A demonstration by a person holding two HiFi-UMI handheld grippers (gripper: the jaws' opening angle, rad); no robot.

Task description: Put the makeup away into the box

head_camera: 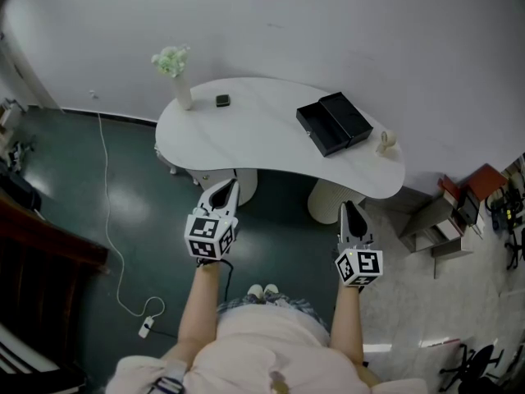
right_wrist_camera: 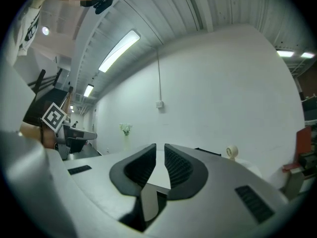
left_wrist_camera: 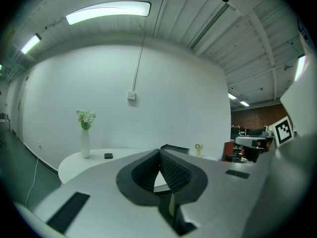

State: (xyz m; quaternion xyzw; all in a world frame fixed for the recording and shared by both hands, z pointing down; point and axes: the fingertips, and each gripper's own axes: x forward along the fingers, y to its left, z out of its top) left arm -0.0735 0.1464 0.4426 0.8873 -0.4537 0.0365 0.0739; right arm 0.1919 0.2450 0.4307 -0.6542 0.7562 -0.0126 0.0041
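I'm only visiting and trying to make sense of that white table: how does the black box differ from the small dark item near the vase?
The black box is much larger than the small dark item. The box lies open on the table's right part; the small dark item sits toward the left, near the vase, and looks like a flat little block. Both are dark and rest on the white table.

Soft, even light all round: a ceiling strip light (left_wrist_camera: 108,11) blazes white high above the left gripper (left_wrist_camera: 159,150), and a second strip light (right_wrist_camera: 119,50) glows up and left of the right gripper (right_wrist_camera: 160,145). Both gripper views bow hard and go black at the corners, and the near jaws are soft. The head view is dimmer, with pale glare on the floor (head_camera: 123,195) left of the left gripper.
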